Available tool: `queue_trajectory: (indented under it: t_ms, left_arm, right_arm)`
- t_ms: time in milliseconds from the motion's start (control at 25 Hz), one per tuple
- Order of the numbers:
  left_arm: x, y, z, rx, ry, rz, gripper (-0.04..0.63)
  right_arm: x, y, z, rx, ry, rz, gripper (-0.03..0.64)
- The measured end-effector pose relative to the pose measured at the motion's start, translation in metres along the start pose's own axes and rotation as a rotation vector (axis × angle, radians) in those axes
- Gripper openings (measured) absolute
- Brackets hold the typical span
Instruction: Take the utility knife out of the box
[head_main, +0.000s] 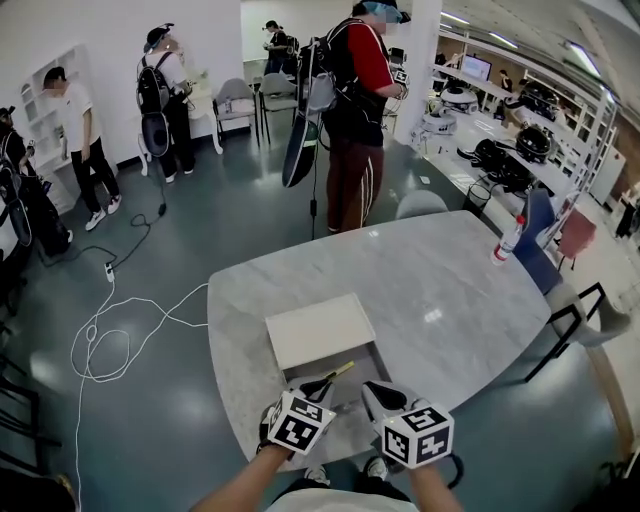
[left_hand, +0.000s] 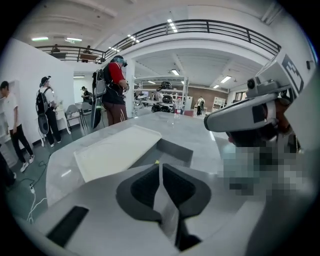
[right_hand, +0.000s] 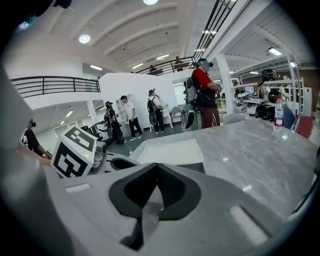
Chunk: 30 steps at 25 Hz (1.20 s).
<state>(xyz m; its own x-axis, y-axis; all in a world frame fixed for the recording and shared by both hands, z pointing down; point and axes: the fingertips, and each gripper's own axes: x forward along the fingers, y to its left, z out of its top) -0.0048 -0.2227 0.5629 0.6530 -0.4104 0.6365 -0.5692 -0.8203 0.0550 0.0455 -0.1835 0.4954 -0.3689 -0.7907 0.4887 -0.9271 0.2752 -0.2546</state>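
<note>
my left tool (head_main: 318, 390): shut on the knife (head_main: 338, 374)
my right tool (head_main: 374, 394): closed, empty
surface (head_main: 450, 290): marble, holds box (head_main: 322, 330)
room: people (head_main: 358, 110) standing

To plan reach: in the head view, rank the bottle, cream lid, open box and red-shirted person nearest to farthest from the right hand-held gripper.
From the right hand-held gripper:
1. Open box, just ahead.
2. Cream lid, beyond the box, leftward.
3. Bottle, at the far right edge of the table.
4. Red-shirted person, past the table.
</note>
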Motion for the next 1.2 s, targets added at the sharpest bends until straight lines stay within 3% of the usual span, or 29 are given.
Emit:
queue_trajectory:
  t_ms: [480, 1200]
  left_arm:
    - [0.045, -0.003, 0.000, 0.065, 0.114, 0.005, 0.026]
    - [0.091, 0.008, -0.011, 0.136, 0.262, 0.092, 0.043]
  right_arm:
    - [0.028, -0.040, 0.018, -0.054, 0.035, 0.141, 0.005]
    - [0.052, -0.073, 0.030, -0.166, 0.109, 0.359, 0.005]
